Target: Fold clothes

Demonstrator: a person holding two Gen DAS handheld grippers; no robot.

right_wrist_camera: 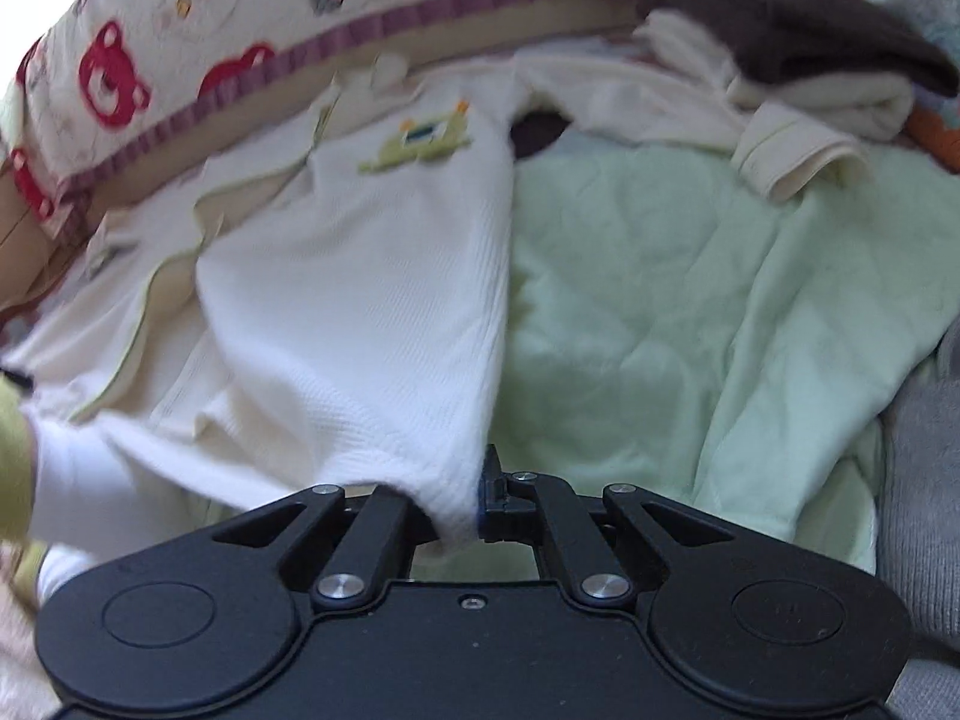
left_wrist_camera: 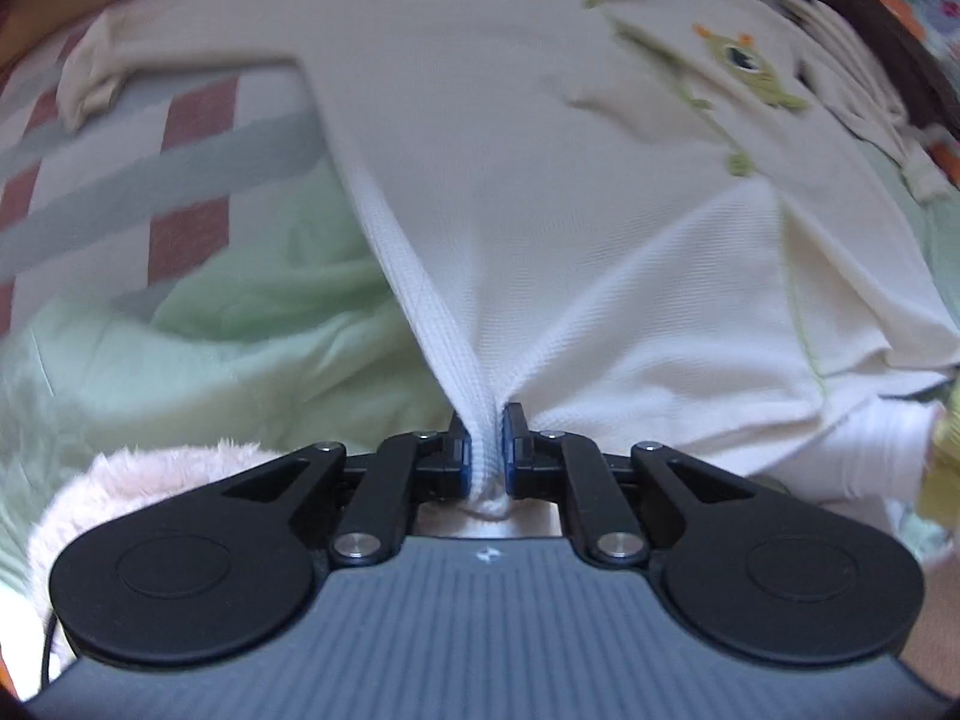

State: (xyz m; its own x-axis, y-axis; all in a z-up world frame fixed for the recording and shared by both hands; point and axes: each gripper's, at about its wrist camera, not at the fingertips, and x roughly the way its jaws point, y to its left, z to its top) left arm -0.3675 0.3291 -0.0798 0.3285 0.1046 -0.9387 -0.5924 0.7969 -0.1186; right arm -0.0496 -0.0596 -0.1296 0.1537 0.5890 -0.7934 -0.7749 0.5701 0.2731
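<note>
A cream baby garment [left_wrist_camera: 510, 138] with a green monster patch [left_wrist_camera: 750, 69] lies spread on the bed. My left gripper [left_wrist_camera: 485, 426] is shut on its bunched lower left hem and pulls the cloth taut. In the right wrist view the same garment [right_wrist_camera: 360, 300] stretches away from me, patch [right_wrist_camera: 420, 141] at the far end. My right gripper [right_wrist_camera: 474, 480] is shut on the garment's lower right corner; the cloth hides its left finger. One sleeve [right_wrist_camera: 786, 156] trails to the far right.
A pale green quilt [right_wrist_camera: 690, 312] covers the bed under the garment. A checked sheet [left_wrist_camera: 150, 168] lies left. A brown and cream pile of clothes [right_wrist_camera: 798, 54] sits at the back right. A bear-print pillow [right_wrist_camera: 180, 42] lines the far edge. A pink fluffy thing [left_wrist_camera: 150, 480] lies near left.
</note>
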